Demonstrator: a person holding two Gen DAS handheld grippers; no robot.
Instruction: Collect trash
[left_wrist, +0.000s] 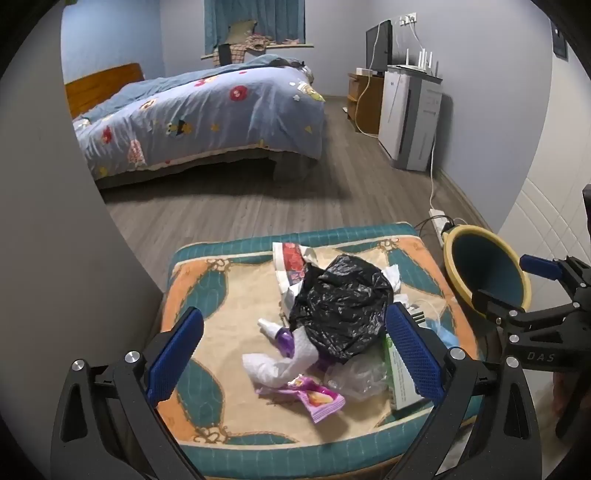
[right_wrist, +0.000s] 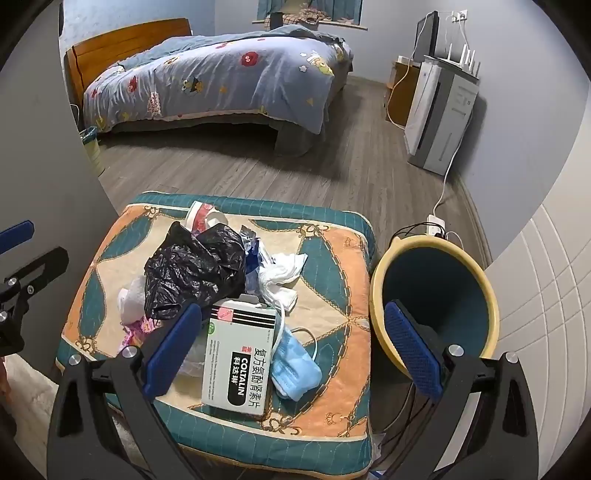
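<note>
Hovering above the patterned cushion (right_wrist: 332, 258), both claws gape wide and hold nothing — the left claw (left_wrist: 291, 354) over the black plastic bag (left_wrist: 343, 306), the right claw (right_wrist: 291, 350) over the medicine box (right_wrist: 240, 354) and blue face mask (right_wrist: 295, 365). Trash lies heaped on the cushion; the yellow-rimmed bin (right_wrist: 436, 288) stands just beside it.

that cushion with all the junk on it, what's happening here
A person holds two grippers, the left gripper and right gripper, both open and empty above the cushion. A black plastic bag, medicine box, blue face mask and wrappers lie there. The bin beside it looks empty.
</note>
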